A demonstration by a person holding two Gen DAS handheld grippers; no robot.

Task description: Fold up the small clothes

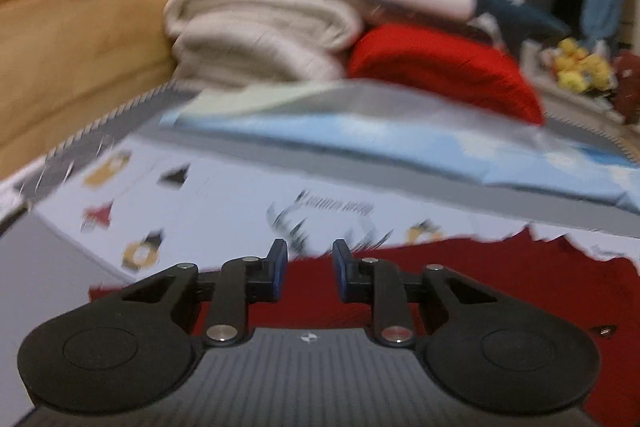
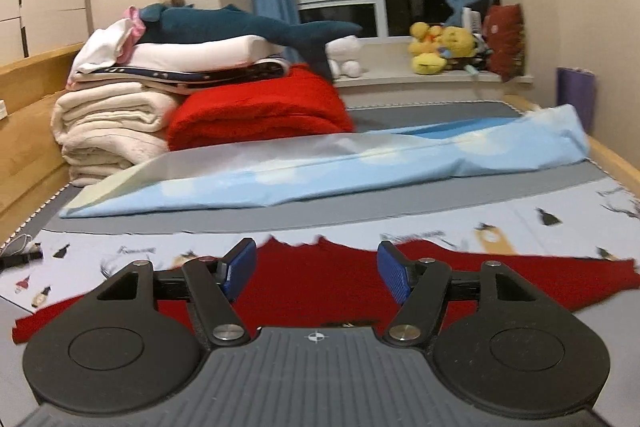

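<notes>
A small red garment [image 2: 320, 283] lies flat on a white patterned sheet [image 2: 520, 219] on the bed. It also shows in the left wrist view [image 1: 460, 291], which is blurred. My right gripper [image 2: 316, 267] is open and empty, hovering low over the garment's middle. My left gripper [image 1: 310, 267] is open with a narrower gap, empty, above the garment's far edge. The blue pads [image 1: 280, 263] touch nothing.
A light blue pillowcase [image 2: 320, 171] lies across the bed behind the sheet. A stack of folded cream blankets [image 2: 108, 127], a red blanket [image 2: 260, 111] and a plush shark [image 2: 240, 23] stand at the back left. A wooden bed rail [image 1: 72, 59] runs along the left. Plush toys [image 2: 444, 47] sit on the windowsill.
</notes>
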